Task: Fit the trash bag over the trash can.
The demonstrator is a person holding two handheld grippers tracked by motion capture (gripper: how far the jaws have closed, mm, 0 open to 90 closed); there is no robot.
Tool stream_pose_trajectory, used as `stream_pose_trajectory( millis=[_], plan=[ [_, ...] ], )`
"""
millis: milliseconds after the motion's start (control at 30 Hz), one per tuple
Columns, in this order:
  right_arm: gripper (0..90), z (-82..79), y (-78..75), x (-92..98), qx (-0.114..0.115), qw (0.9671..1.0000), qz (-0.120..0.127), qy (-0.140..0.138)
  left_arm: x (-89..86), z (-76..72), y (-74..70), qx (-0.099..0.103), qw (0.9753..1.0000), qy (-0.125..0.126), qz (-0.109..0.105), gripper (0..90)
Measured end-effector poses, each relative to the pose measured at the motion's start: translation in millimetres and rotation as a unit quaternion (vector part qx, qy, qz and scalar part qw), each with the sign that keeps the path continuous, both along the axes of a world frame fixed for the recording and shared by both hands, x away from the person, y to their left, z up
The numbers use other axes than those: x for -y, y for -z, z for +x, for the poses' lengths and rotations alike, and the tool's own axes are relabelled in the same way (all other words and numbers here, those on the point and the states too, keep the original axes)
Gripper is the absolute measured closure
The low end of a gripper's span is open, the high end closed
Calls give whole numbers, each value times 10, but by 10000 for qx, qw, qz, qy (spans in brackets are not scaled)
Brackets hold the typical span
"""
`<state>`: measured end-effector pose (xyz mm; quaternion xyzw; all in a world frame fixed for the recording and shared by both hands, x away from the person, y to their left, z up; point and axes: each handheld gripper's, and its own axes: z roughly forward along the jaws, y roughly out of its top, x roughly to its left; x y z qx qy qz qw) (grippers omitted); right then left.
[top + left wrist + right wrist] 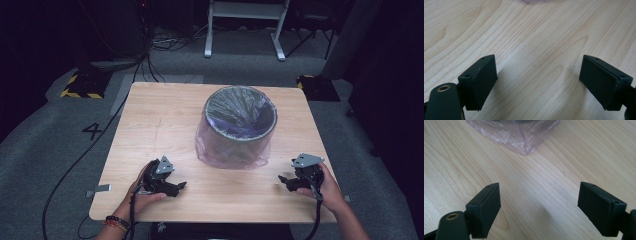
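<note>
A round dark bin (240, 125) stands in the middle of the wooden table (150, 120), lined with a thin pale purple plastic bag (207, 145) that drapes down its outside to the tabletop. The bag's bottom edge (519, 137) lies ahead of my right gripper (539, 205). My left gripper (181, 186) rests near the front left of the table, open and empty, pointing right. My right gripper (281, 179) rests near the front right, open and empty, pointing left. In the left gripper view, the left gripper (537, 80) has bare wood between its jaws.
The table stands on grey carpet. Black cables (90, 150) run across the floor at left, past a painted number 4 (93, 130). Yellow-black striped blocks (80, 85) sit at the far corners. A white frame's legs (245, 30) stand behind.
</note>
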<state>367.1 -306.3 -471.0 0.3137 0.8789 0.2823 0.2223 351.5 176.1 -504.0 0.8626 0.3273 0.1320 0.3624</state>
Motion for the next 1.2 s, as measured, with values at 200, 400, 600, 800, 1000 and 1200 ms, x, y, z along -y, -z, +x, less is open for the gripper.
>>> stream_pose_trajectory(
  millis=[200,400,600,800,1000,1200],
  plan=[
    [189,-40,67,57,-55,9999,127,16,0,0,0,0,10000,1,1,143],
    [190,-85,132,131,-137,9992,367,64,0,0,0,1,10000,0,1,143],
    [189,-136,197,211,-194,9980,597,73,0,0,0,1,10000,0,0,144],
    [188,-174,265,302,-265,9958,853,187,0,0,0,1,10000,0,0,144],
    [179,-213,315,413,-299,9924,1151,323,0,0,0,0,10000,1,4,144],
    [166,-260,325,507,-254,9911,1200,528,0,0,0,1,10000,1,1,143]
  ],
)
